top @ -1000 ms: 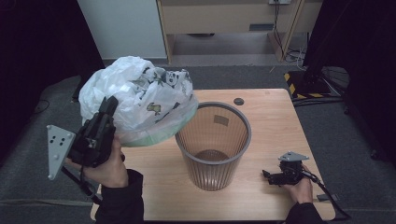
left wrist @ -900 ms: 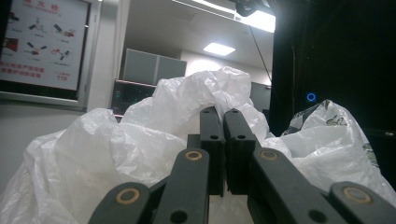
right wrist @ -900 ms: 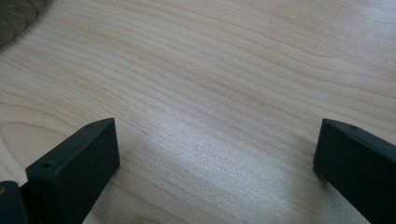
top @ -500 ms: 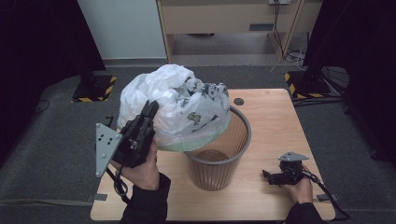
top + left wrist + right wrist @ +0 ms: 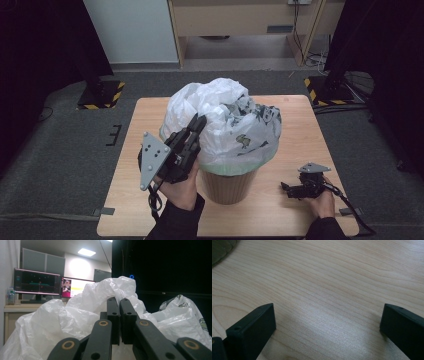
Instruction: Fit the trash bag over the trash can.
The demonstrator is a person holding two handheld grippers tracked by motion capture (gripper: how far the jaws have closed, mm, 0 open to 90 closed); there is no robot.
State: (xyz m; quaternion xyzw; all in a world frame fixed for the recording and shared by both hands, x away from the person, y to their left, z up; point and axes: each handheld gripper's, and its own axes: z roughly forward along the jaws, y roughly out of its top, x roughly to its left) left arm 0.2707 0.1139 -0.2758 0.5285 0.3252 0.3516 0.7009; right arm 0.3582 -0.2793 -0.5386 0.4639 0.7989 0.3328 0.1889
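Biggest thing here is the table (image 5: 295, 150), light wood, and the right gripper (image 5: 292, 189) is parked on it near the front right corner. In the right gripper view its fingers (image 5: 252, 332) stand wide apart with bare wood grain between them, nothing held.

Next down is the bag (image 5: 225, 125), a puffy white plastic thing with some dark print and a green edge along its bottom. It sits over the top of the bin (image 5: 227, 185), just past the left gripper's tips and to their right, covering the bin's mouth so you mostly see the brown lower wall underneath. The bin stands upright on the table, right beside the left hand (image 5: 182, 187) and well apart from the right gripper's fingers.

The left gripper (image 5: 197, 122) is up off the table, tips pointing away from the person and pressed into the bag's near left side. In the left gripper view its fingers (image 5: 113, 315) are closed together, and crinkled plastic bunches up all around and beyond them, so they look clamped on a fold of the bag, though I can't make out the pinched bit itself.
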